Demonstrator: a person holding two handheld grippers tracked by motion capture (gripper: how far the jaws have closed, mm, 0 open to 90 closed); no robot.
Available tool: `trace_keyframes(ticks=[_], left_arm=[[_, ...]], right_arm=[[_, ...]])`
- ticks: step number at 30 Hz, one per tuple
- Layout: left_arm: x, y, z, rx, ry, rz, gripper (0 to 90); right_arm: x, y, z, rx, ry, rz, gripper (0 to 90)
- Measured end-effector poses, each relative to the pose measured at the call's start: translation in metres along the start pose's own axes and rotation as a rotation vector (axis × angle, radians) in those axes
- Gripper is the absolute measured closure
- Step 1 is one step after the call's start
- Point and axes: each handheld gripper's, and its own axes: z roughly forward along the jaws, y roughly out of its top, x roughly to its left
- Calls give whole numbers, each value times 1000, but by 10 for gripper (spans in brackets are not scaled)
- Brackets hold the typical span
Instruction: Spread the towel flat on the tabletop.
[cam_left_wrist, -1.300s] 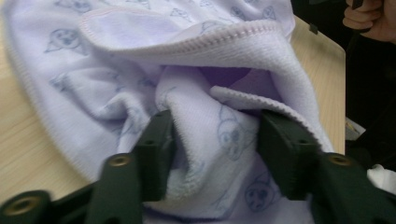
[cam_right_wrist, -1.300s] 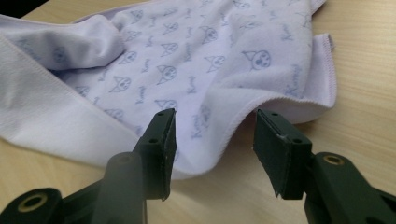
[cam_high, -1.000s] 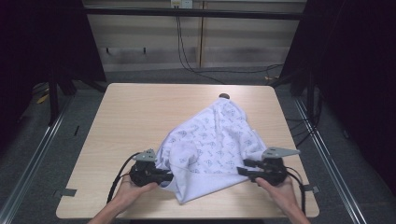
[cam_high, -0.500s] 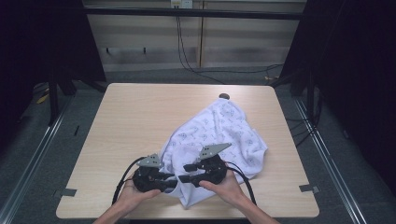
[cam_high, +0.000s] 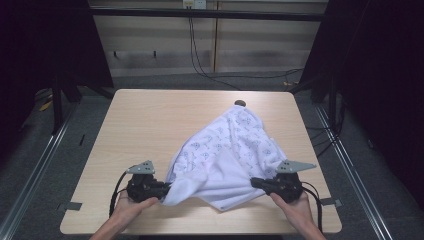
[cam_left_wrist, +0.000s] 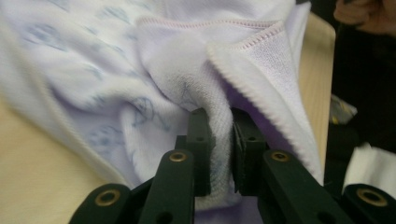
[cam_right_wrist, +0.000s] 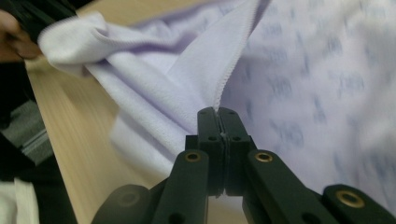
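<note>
One white patterned cloth (cam_high: 227, 155) lies bunched on the near half of the wooden table (cam_high: 150, 120), stretched between two grippers. The left gripper (cam_high: 162, 189) pinches a thick fold of it; the right gripper (cam_high: 256, 182), its jaws just closed, clamps a thin hemmed edge. One small dark object (cam_high: 240, 103) sits just beyond the cloth's far tip.
</note>
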Motion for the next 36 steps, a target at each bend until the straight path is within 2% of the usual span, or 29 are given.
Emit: trace_keyframes(ticks=[1,2,3,4,5,6,7,8,10,12,13,16,18,20,21,22,23,25,26,27,29,30,31,33,35,36], left_arm=[[-3,0,4,16,5,4,780],[-3,0,4,16,5,4,735],[-3,1,5,17,18,-22,670],[-3,1,5,17,18,-22,657],[-1,1,1,-13,19,-32,657],[-1,3,-3,-35,24,-26,659],[-4,5,-9,-64,44,-8,645],[-6,6,-12,-80,50,3,646],[-10,11,-17,-130,28,11,642],[-14,14,-19,-144,9,33,645],[-14,14,-19,-144,9,33,651],[-23,16,-14,-129,-47,63,663],[-26,16,-9,-123,-84,64,634],[-27,17,-5,-112,-95,67,597],[-27,17,-5,-112,-95,67,571],[-26,17,-4,-112,-103,57,571],[-24,18,1,-91,-90,46,548],[-23,18,8,-73,-100,42,531],[-23,18,8,-73,-100,42,541],[-21,18,17,-52,-100,47,588],[-20,19,26,-36,-97,77,791],[-20,19,26,-36,-97,77,864],[-18,19,27,-32,-109,76,864],[-16,20,22,-45,-90,72,884],[-13,20,13,-84,-67,53,884],[-13,20,13,-84,-67,53,885]], right_arm=[[-1,-8,-2,25,-14,6,886],[-1,-8,-2,25,-14,6,886],[-3,-22,-5,81,-52,5,882],[-3,-22,-5,81,-52,5,882],[-5,-25,-7,91,-56,11,872],[-7,-28,-9,100,-62,24,825],[-9,-29,-14,95,-95,22,711],[-10,-28,-16,86,-102,29,684],[-13,-22,-18,46,-102,28,643],[-15,-12,-15,25,-96,9,641],[-18,-7,-10,22,-97,-3,641],[-29,10,9,7,-66,-2,638],[-37,20,25,14,-54,1,635],[-46,26,41,18,-32,15,633],[-51,28,49,22,-34,19,629],[-51,28,49,22,-34,19,629],[-57,30,58,32,-34,24,627],[-63,32,64,49,-50,26,617],[-63,32,64,49,-50,26,617],[-68,32,69,47,-60,35,611],[-72,32,74,53,-61,39,603],[-74,33,78,62,-62,39,597],[-74,33,78,62,-62,39,597],[-76,34,90,82,-53,48,576],[-77,36,96,89,-47,57,557],[-77,36,96,89,-47,57,557]])
